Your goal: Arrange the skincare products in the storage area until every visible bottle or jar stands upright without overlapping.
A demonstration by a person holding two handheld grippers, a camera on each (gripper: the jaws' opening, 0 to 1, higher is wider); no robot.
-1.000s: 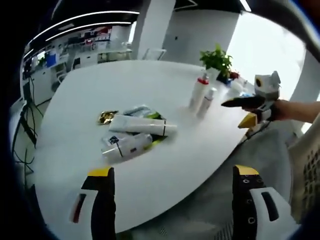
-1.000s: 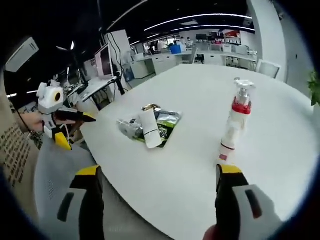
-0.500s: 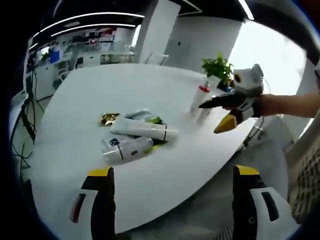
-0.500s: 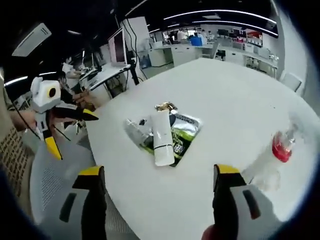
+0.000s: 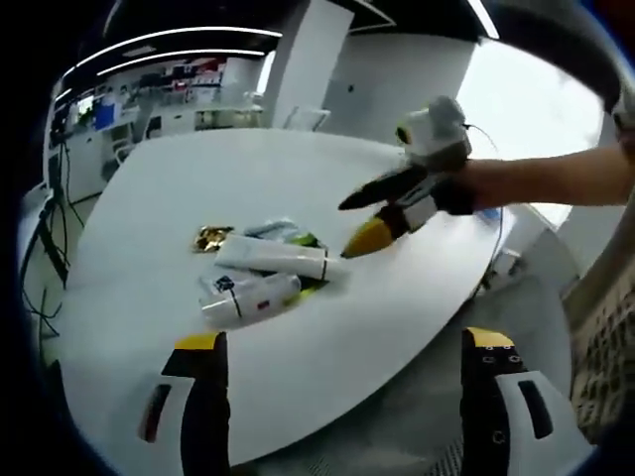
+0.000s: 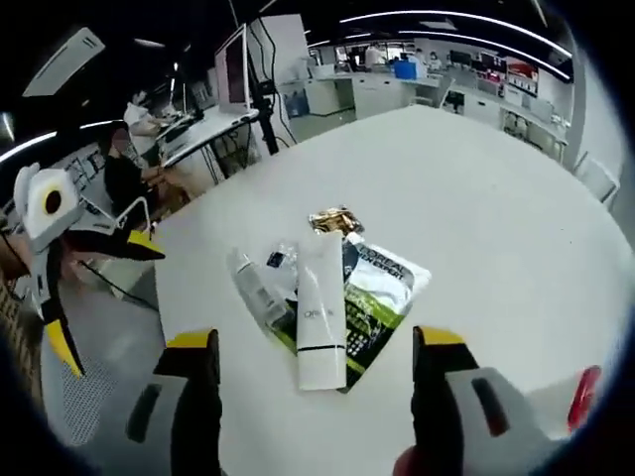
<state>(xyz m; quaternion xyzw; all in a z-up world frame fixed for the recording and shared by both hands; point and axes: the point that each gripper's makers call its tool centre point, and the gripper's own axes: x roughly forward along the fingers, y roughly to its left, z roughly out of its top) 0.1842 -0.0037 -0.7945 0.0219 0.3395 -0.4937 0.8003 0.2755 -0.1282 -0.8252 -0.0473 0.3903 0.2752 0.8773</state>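
Pile not yet sorted
White tube point(image 6: 319, 322) lies flat overlapping the green sachet point(image 6: 382, 294) on the bench point(image 6: 476, 198); right tongs point(image 6: 316, 382) spread above it, left tongs point(image 5: 342, 382) spread, empty

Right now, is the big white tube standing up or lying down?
Lying down. The white tube rests flat across the green packet on the table.

Left gripper view faces across the counter point(image 5: 149, 248) from its near edge. Right gripper view looks down closer. Both share the white tube point(image 5: 273, 257) point(image 6: 319, 319) mid-frame.
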